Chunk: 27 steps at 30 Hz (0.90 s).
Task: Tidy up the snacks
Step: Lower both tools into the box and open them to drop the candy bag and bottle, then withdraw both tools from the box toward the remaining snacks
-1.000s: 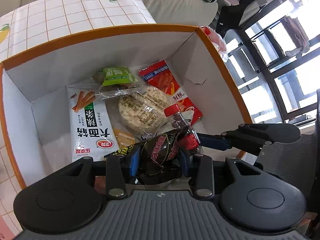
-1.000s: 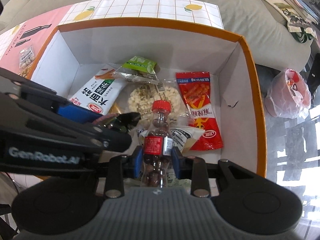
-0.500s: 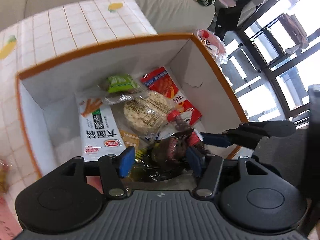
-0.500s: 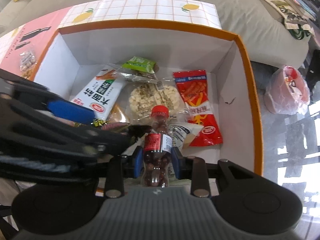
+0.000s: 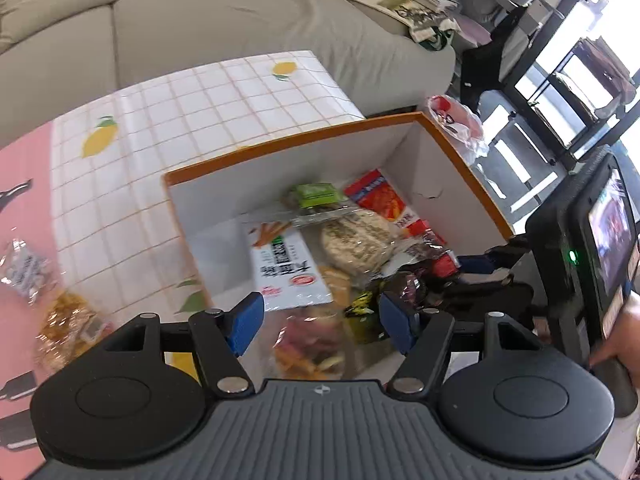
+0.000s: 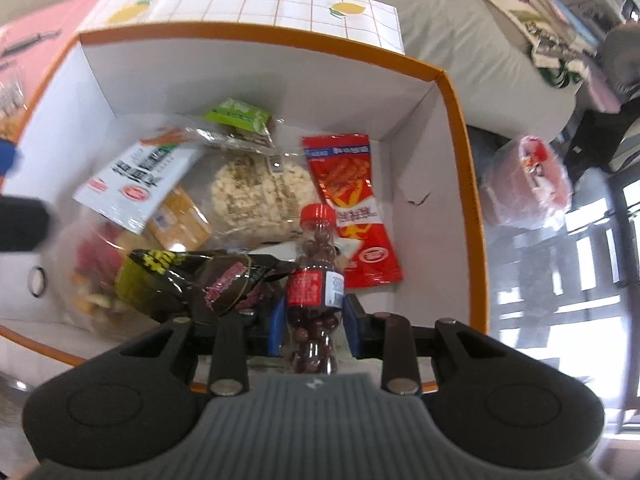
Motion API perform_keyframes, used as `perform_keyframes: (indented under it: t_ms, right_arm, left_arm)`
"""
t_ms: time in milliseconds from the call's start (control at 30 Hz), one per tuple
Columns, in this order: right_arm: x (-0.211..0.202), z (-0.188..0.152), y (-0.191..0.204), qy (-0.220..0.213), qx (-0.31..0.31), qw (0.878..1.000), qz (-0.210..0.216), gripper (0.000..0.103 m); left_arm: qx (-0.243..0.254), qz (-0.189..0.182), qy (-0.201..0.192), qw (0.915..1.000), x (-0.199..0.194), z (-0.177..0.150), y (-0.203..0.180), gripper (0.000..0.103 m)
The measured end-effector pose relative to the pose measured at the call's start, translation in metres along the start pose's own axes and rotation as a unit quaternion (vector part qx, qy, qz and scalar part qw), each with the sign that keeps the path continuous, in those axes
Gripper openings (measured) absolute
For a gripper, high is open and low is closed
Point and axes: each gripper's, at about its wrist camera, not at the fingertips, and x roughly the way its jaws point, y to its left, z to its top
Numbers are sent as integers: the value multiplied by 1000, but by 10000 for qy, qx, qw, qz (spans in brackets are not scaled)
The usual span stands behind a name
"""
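An orange-rimmed white box [image 5: 296,142] [image 6: 452,92] holds several snack packs: a white noodle-stick bag [image 6: 140,176], a round rice cake [image 6: 260,192], a red bag [image 6: 352,196] and a green pack [image 6: 236,116]. A dark wrapped snack [image 6: 200,280] lies in the box at the near side, free of my left gripper. My left gripper [image 5: 320,320] is open and empty above the box's near edge. My right gripper [image 6: 312,320] is shut on a small red-capped bottle of chocolate balls [image 6: 316,276], held upright over the box's near right part.
Two loose snack packs [image 5: 24,272] [image 5: 68,324] lie on the pink and lemon-check tablecloth [image 5: 132,152] left of the box. A grey sofa [image 5: 240,16] stands behind. A plastic bag [image 6: 528,180] sits on the floor to the right.
My left gripper has opened, let go of the dark wrapped snack into the box, and pulled back and up. My right gripper keeps holding the bottle.
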Motion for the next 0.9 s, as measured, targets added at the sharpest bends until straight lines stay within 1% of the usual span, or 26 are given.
perform_keyframes:
  t_ms: [33, 133, 233, 267, 333, 367, 433, 467, 500, 567, 667, 767, 900]
  right_arm:
    - [1, 0, 0, 31, 13, 10000, -43, 29]
    - [0, 1, -6, 76, 131, 9997, -170, 38]
    - [-7, 3, -7, 95, 229, 9996, -148, 46]
    - [-9, 4, -6, 96, 255, 9995, -162, 46]
    - [-15, 4, -4, 44, 220, 9994, -253, 48]
    - [-20, 3, -1, -5, 183, 9992, -347, 53]
    - [-30, 2, 3, -129, 146, 9988, -451, 57]
    - [-38, 2, 6, -214, 151, 9987, -445, 58]
    - [-45, 1, 8, -278, 170, 9986, -422, 58]
    - [-56, 1, 11, -397, 222, 9984, -349, 66]
    - [-77, -2, 19, -632, 422, 9968, -250, 66]
    - [-98, -6, 29, -902, 657, 9937, 30, 66]
    - [-122, -15, 51, -1337, 944, 9854, 472, 66]
  left_arm:
    - [-12, 13, 2, 10000, -4, -3, 3, 78]
    - [-88, -93, 59, 9999, -15, -9, 12, 78]
    - [-156, -129, 7, 9998, -29, -17, 19, 78]
    - [-165, -103, -19, 9998, -34, -19, 20, 78]
    - [-171, -91, -55, 9998, -44, -24, 24, 77]
    - [-164, -127, -91, 9997, -50, -26, 26, 77]
    - [-141, -191, -207, 9995, -63, -32, 29, 76]
    - [-130, -192, -263, 9994, -69, -34, 31, 76]
    - [-110, -158, -339, 9992, -76, -38, 32, 76]
    - [-42, -40, -458, 9989, -86, -45, 34, 76]
    - [38, 157, -683, 9975, -102, -54, 39, 76]
    - [14, 268, -862, 9959, -115, -64, 47, 75]
    - [-71, 418, -1104, 9930, -130, -80, 62, 75]
